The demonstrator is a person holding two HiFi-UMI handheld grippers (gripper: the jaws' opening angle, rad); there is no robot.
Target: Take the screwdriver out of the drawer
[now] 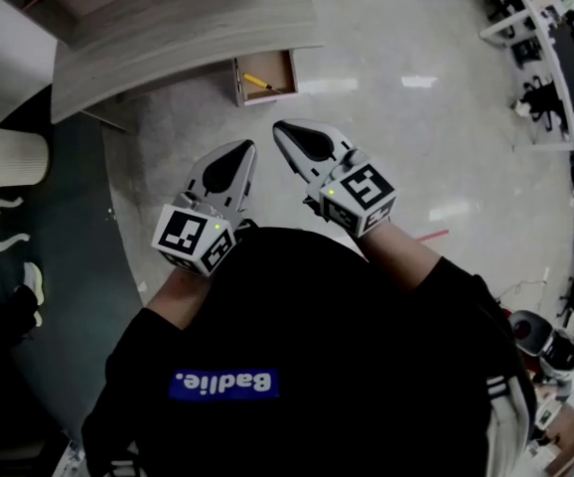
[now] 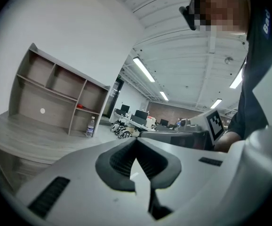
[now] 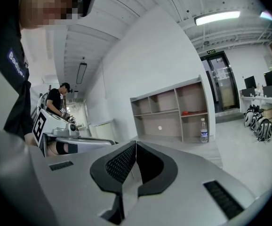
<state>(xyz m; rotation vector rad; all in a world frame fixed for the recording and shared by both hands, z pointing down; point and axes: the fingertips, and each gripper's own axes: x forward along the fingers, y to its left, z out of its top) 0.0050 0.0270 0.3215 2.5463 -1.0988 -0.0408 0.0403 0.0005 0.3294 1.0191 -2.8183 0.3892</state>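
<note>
In the head view an open wooden drawer (image 1: pixel 239 79) sticks out from under the curved grey desk (image 1: pixel 168 48). A yellow-handled screwdriver (image 1: pixel 260 83) lies inside it. My left gripper (image 1: pixel 242 148) and right gripper (image 1: pixel 279 127) hover side by side over the floor, short of the drawer and pointing towards it. Both are shut with nothing between their jaws. The left gripper view shows the left gripper (image 2: pixel 136 139) with its tips meeting; the right gripper view shows the same for the right gripper (image 3: pixel 136 143). Neither of these views shows the drawer.
A grey shelf unit (image 2: pixel 56 98) stands on the desk with a water bottle (image 2: pixel 90 126) beside it. A white pillar (image 1: pixel 4 157) rises at the left. Office desks and chairs (image 1: pixel 555 58) fill the far right. Another person (image 3: pixel 58 100) works at the back.
</note>
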